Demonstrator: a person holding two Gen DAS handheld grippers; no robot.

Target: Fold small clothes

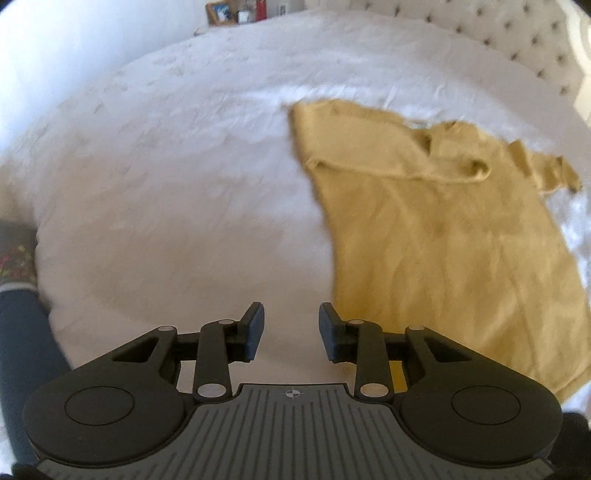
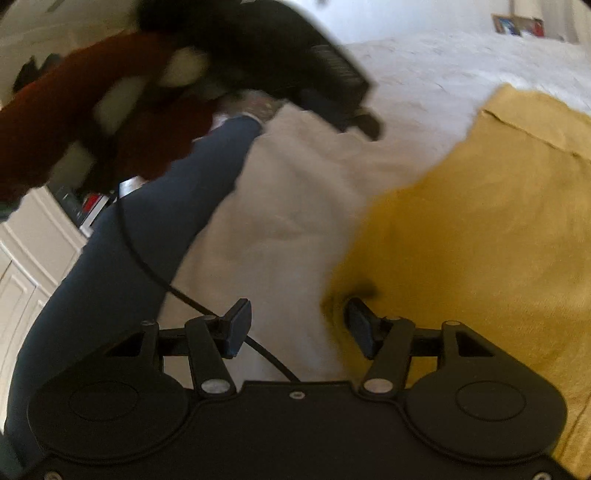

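On the white bedcover [image 1: 166,177] lies the mustard-yellow shirt [image 1: 424,229], spread mostly flat, its near sleeve folded across the chest and its far sleeve sticking out toward the tufted headboard [image 1: 517,40]. I see no basket or box for it; the bed alone bears it. My left claw [image 1: 291,330] hovers over bare cover just beside the shirt's near edge, jaws narrowly apart with nothing between them. My right claw [image 2: 295,326] stands wider, straddling the shirt's edge: one finger over white cover, the other against a dimple in the yellow cloth, though blur keeps me from telling whether it presses there; nothing is pinched. A dark blue trouser leg [image 2: 122,240] and a black cable [image 2: 155,273] crowd that side. Beyond the shirt, wide white cover stays free up to the shelf clutter [image 1: 240,13].
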